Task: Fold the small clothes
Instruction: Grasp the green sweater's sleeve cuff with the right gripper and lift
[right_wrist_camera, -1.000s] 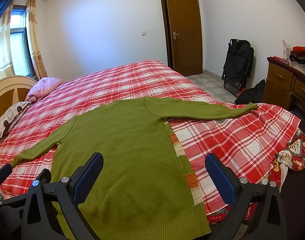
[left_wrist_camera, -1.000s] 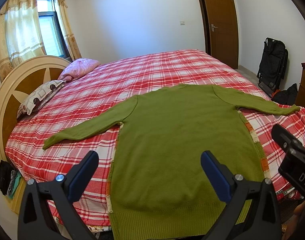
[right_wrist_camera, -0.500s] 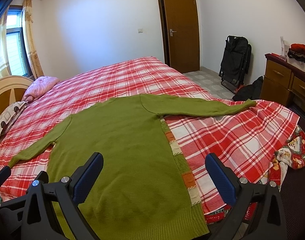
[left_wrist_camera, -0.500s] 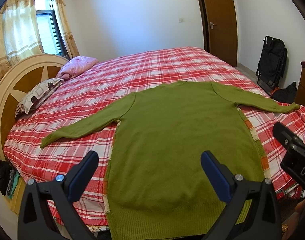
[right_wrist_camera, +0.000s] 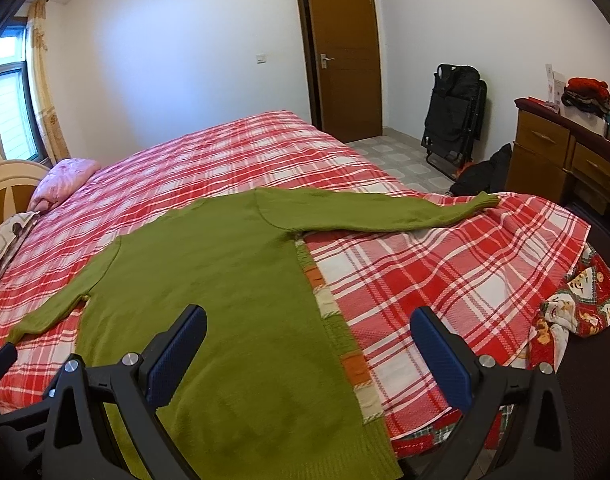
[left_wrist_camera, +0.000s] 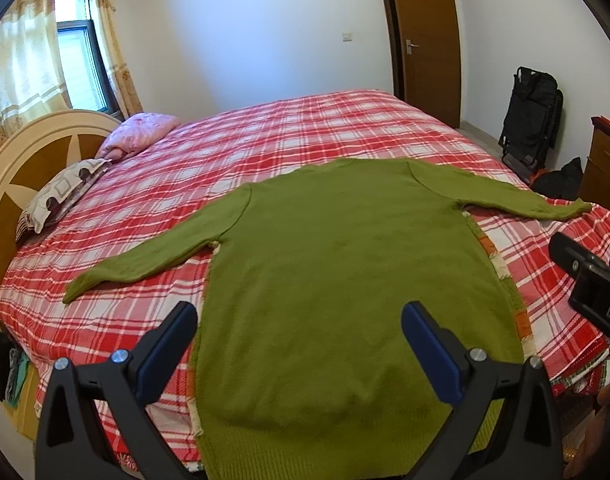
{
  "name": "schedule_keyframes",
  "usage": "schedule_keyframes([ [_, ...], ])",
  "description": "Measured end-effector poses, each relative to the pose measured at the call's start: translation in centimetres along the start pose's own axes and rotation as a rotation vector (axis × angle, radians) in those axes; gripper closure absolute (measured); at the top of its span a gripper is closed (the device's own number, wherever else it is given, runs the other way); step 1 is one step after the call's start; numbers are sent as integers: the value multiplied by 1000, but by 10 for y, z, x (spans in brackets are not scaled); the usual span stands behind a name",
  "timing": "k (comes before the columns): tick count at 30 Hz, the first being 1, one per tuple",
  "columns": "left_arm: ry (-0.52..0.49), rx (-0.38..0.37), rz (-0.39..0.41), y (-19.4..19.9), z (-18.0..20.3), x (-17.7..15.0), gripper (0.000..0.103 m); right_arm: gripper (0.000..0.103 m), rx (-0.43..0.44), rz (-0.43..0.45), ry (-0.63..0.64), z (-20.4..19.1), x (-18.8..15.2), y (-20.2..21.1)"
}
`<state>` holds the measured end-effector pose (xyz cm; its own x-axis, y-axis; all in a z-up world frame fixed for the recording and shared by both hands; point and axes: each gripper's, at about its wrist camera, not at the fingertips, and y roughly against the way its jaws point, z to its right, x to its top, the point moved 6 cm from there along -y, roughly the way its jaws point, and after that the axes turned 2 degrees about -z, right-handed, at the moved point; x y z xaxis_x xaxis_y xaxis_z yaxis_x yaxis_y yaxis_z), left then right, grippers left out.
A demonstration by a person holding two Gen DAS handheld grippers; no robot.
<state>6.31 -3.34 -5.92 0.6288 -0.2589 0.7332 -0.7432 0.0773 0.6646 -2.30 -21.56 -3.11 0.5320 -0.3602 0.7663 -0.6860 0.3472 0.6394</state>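
Right now a green sweater (left_wrist_camera: 345,280) lies flat on the bed (left_wrist_camera: 305,132), spread out over the red plaid bedspread, its ribbed hem at the near edge and its neckline pointing toward the far side. One sleeve (left_wrist_camera: 145,260) stretches out toward the headboard (left_wrist_camera: 9,184); the other sleeve (right_wrist_camera: 385,212) reaches toward the foot corner of the bed. A strip of patchwork trim in orange, cream and green (right_wrist_camera: 345,344) shows along the sweater's side under the body.

Both tools hang just above the near edge, over the hem. The left gripper (left_wrist_camera: 299,344) has its blue-padded fingers spread wide apart with nothing between them, and the right gripper (right_wrist_camera: 309,348) is the same, fingers wide and empty. Neither touches the cloth.

At the headboard end sit a pink pillow (left_wrist_camera: 141,138) and a patterned pillow (left_wrist_camera: 61,196). A brown door (right_wrist_camera: 343,52) stands on the far wall, a folded black chair (right_wrist_camera: 453,116) leans beside it, and a wooden dresser (right_wrist_camera: 553,152) stands past the foot of the bed. A Christmas-print cloth (right_wrist_camera: 577,308) hangs off the foot corner.
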Motion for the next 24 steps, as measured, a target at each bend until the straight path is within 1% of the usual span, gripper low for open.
schedule_keyframes([
  [8, -1, -60, 1, -22, 7, 17, 0, 1, -75, -21, -21, 26, 10, -32],
  [10, -15, -70, 9, -29, 13, 22, 0, 1, -99, -35, -21, 33, 12, -44],
  [13, -30, -80, 10, -39, 22, 31, 0, 1, -108, -47, -27, 46, 18, -61],
  [15, -30, -109, 14, -44, 26, 38, 0, 1, -103, -43, -29, 56, 26, -71],
  [17, -38, -137, 25, -50, 31, 45, 0, 1, -113, -25, -30, 72, 39, -79],
  [19, -53, -153, 43, -54, 37, 52, 0, 1, -112, -8, -61, 96, 58, -88],
  [21, -60, -166, 52, -59, 40, 58, 0, 1, -124, -15, -141, 128, 73, -98],
  [22, -58, -174, 53, -62, 41, 61, 0, 1, -116, -24, -197, 152, 83, -108],
  [24, -52, -179, 38, -71, 43, 66, 0, 1, -118, -54, -269, 184, 93, -126],
])
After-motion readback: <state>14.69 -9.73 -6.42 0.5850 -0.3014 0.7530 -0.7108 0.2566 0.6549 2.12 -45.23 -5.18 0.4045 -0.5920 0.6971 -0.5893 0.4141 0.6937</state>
